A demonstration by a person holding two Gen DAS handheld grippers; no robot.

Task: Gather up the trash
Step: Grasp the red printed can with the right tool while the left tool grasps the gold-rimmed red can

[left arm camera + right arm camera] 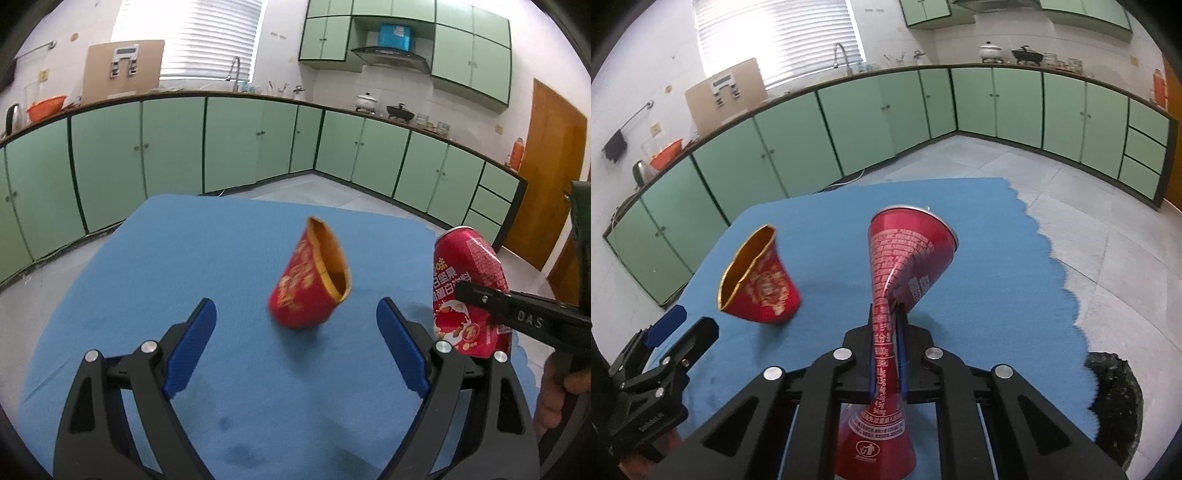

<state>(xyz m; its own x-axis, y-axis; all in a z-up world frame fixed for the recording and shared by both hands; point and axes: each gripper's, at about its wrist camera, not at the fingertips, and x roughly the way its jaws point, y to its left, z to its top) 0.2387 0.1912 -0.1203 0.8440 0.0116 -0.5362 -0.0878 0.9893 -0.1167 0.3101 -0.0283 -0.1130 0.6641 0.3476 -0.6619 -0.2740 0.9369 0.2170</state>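
right gripper (886,328): clenched on crushed red can (905,251) | left gripper (295,325): released, wide apart | red paper cup (310,277): tilted on blue tabletop (147,258)

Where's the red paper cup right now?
The red paper cup sits tilted on the blue cloth, ahead of the open left gripper, left of the crushed can.

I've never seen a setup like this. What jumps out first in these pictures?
Most striking is the red drink can, crushed flat at its middle between the blue pads of the right tool, which is shut on it above the blue cloth. To its left a crumpled red paper cup with a gold lining sits tilted on the cloth. The left tool faces that cup wide open, holding nothing.
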